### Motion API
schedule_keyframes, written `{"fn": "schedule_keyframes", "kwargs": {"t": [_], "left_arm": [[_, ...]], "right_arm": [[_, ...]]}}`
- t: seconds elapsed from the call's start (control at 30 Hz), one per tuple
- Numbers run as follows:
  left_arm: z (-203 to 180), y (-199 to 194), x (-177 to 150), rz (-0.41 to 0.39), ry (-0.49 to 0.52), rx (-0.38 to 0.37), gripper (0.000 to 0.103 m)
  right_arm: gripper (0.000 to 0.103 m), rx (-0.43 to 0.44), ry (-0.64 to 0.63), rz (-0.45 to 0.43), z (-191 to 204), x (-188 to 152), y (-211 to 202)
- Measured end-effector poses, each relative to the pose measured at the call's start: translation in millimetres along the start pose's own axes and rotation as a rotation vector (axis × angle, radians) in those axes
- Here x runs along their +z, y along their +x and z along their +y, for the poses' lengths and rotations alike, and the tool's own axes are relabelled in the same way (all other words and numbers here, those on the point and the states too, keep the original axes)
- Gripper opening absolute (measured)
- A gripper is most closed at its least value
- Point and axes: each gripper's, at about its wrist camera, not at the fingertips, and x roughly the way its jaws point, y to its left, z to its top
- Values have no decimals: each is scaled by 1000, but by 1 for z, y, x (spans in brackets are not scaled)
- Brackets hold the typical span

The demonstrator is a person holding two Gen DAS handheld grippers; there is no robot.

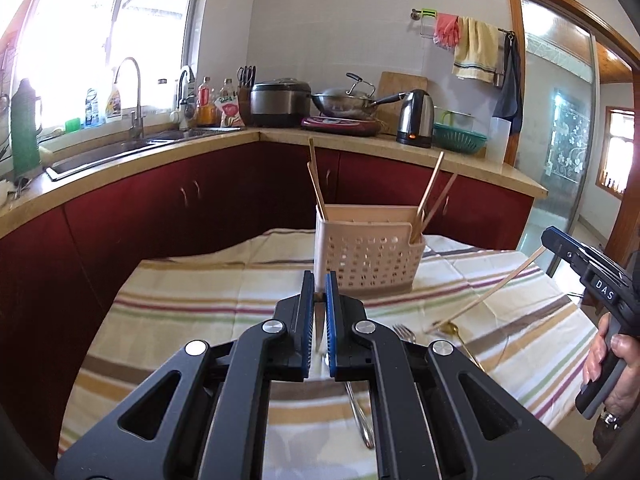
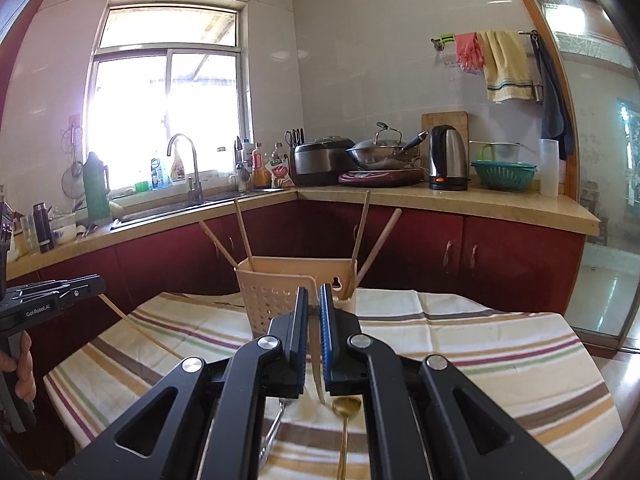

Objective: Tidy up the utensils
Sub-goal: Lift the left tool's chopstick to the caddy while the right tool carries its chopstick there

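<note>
My left gripper (image 1: 319, 280) is pinched on a chopstick (image 1: 318, 332). The jaws are nearly together with the thin pale shaft between them, just short of the caddy (image 1: 368, 256). The stick looks light, stiff and smooth, so it could swivel in the pads. I judge a hold near mid-shaft would steady it, with the tip leading into a slot.

The caddy stands upright on the striped cloth (image 1: 180, 304), and other sticks (image 1: 316, 184) lean at both of its ends. It is light plastic and may tip if nudged.

Right of it a fork (image 1: 404, 332) and a gold spoon (image 1: 452, 326) lie flat. They look heavier and slick, and I'd take them by the handle.

My right gripper (image 2: 314, 292) is also clamped on a stick (image 2: 318, 376), which slopes down to the cloth near the spoon.
</note>
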Motion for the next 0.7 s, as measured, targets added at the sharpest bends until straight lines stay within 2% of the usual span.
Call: {"fn": "schedule_keyframes", "kwargs": {"t": [0.43, 0.7], "left_arm": [[5, 32, 31, -4, 34, -38, 6], [9, 44, 42, 10, 29, -75, 6]], "right_arm": [[6, 7, -34, 17, 3, 19, 29], [6, 24, -7, 35, -4, 34, 40]]}}
